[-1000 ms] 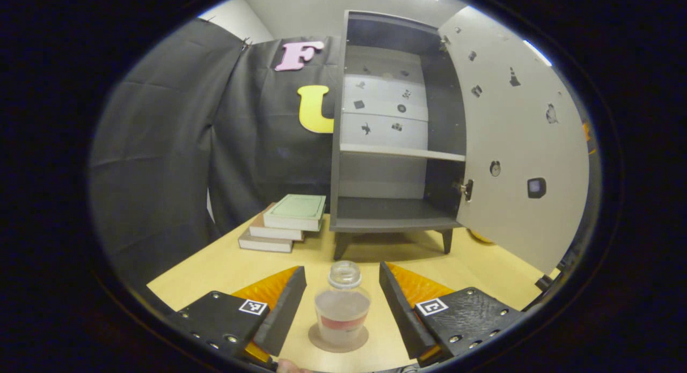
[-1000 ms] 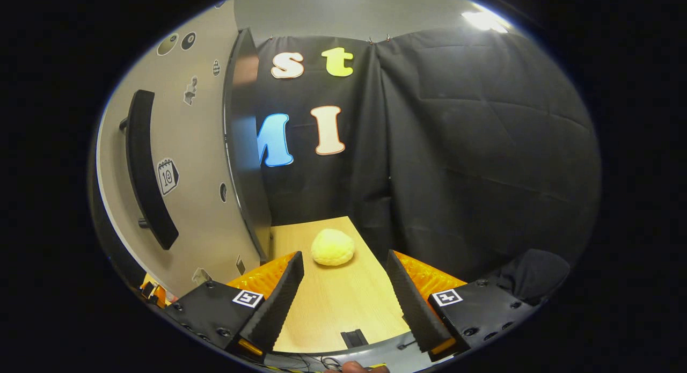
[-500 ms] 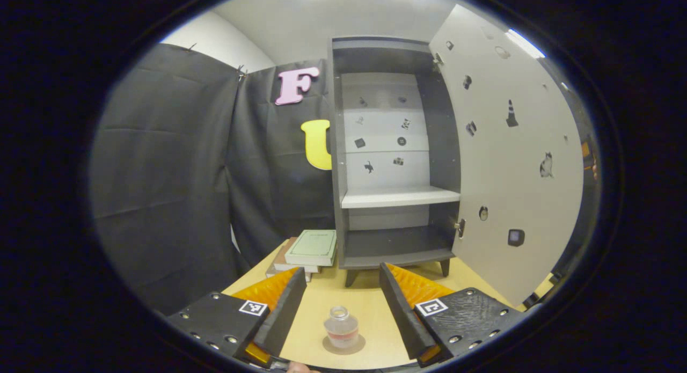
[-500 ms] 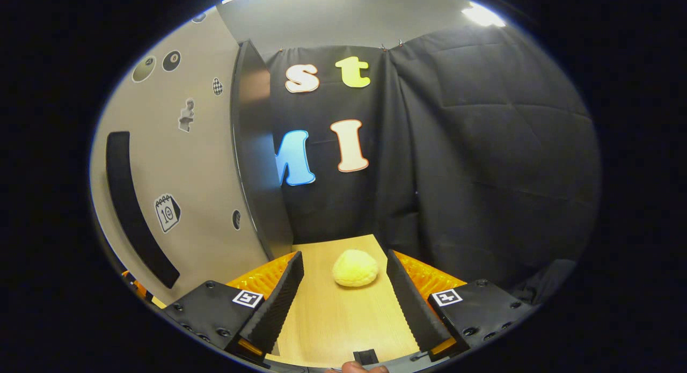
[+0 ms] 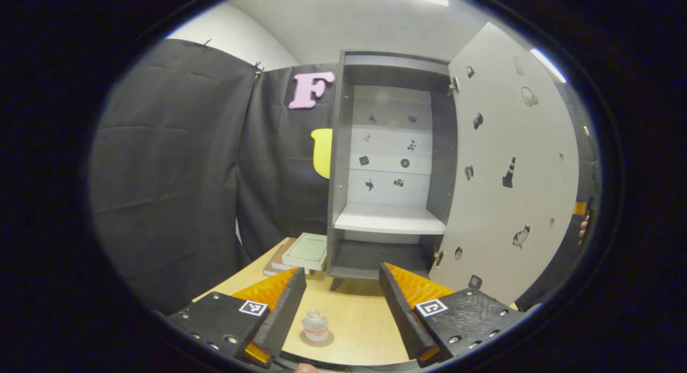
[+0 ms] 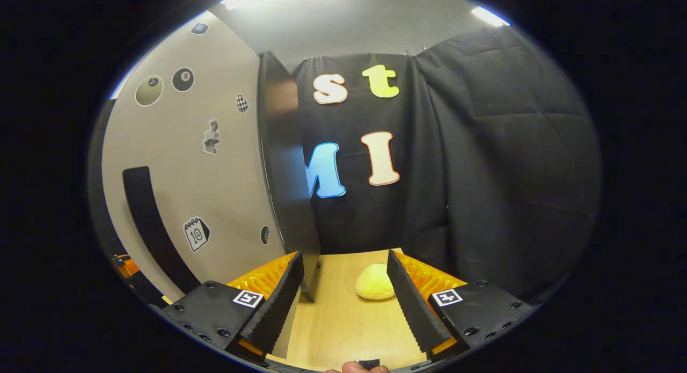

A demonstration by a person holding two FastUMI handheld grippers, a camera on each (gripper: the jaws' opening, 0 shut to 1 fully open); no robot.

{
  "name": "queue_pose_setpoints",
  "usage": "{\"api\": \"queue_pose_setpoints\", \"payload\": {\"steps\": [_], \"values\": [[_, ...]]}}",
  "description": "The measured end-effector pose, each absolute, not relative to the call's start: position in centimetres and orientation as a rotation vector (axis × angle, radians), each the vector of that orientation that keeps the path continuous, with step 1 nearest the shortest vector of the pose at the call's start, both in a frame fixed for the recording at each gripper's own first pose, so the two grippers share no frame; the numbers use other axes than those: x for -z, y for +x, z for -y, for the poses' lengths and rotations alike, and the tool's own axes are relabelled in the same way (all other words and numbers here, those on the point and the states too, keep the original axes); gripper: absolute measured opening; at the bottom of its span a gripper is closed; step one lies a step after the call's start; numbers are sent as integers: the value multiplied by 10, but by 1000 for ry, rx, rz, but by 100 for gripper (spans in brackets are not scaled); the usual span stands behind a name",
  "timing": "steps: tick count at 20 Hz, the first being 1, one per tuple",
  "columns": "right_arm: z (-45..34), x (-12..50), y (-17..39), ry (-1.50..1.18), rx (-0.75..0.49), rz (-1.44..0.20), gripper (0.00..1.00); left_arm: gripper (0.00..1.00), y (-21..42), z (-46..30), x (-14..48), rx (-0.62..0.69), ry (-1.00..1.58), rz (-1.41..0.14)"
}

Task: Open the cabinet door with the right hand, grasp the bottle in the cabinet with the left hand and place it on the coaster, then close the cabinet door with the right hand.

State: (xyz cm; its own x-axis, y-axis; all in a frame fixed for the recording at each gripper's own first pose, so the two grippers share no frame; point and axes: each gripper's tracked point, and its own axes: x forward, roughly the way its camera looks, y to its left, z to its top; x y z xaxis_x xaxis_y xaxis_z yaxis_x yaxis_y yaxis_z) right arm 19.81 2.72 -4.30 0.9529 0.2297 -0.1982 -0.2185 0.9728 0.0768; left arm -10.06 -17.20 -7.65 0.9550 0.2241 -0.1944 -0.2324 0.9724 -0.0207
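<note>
The bottle [image 5: 315,326] stands upright on the coaster [image 5: 316,338], low between the spread, empty fingers of the left gripper [image 5: 338,303]. The right gripper [image 6: 343,298], fingers likewise apart and holding nothing, faces past the open door [image 6: 182,185], its handle [image 6: 153,228] off to the left of its fingers. A misjudged push could likely swing the door hard and jolt the cabinet [image 5: 389,163]. The wooden table [image 5: 359,319] carries books [image 5: 300,252] and a yellow lump [image 6: 375,282]; black cloth walls the booth.

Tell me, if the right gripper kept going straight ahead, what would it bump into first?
Probably the yellow lumpy thing on the table, which lies just ahead between the open jaws of the right gripper, nearer the right one. Depth is hard to judge; behind it hangs the black cloth.
</note>
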Motion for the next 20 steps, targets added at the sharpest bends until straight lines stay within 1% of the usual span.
{"api": "queue_pose_setpoints", "payload": {"steps": [1,3,4,5,6,8,9,10,12,14,15,16,17,19,20], "values": [[-29,40,195,49,-224,-202,98,84,-96,169,71,-230,-52,-195],[-40,30,188,52,-227,-187,98,84,-85,168,63,-201,-90,-214],[-47,26,184,52,-229,-183,98,82,-82,162,64,-187,-101,-227],[-54,24,179,51,-229,-185,98,86,-78,153,60,-177,-101,-228],[-65,24,173,41,-234,-202,98,83,-74,142,56,-168,-92,-224],[-83,21,160,27,-240,-203,98,82,-67,121,56,-158,-54,-213],[-90,15,157,16,-220,-195,93,82,-65,111,64,-156,-45,-225],[-91,14,161,-12,-190,-186,93,82,-63,105,71,-147,-45,-240],[-89,13,151,-25,-153,-173,94,83,-61,95,78,-126,-61,-248],[-110,19,148,-14,-160,-190,93,83,-62,81,84,-109,-65,-255],[-119,18,144,-24,-168,-193,94,85,-61,73,89,-106,-56,-261],[-131,16,139,-35,-174,-188,89,85,-62,65,92,-107,-42,-266],[-143,16,138,-41,-181,-182,96,83,-63,55,95,-116,-26,-270],[-170,19,133,-30,-200,-180,96,82,-66,42,97,-120,2,-268],[-183,21,132,-19,-210,-181,96,85,-68,36,98,-118,13,-267]]}}
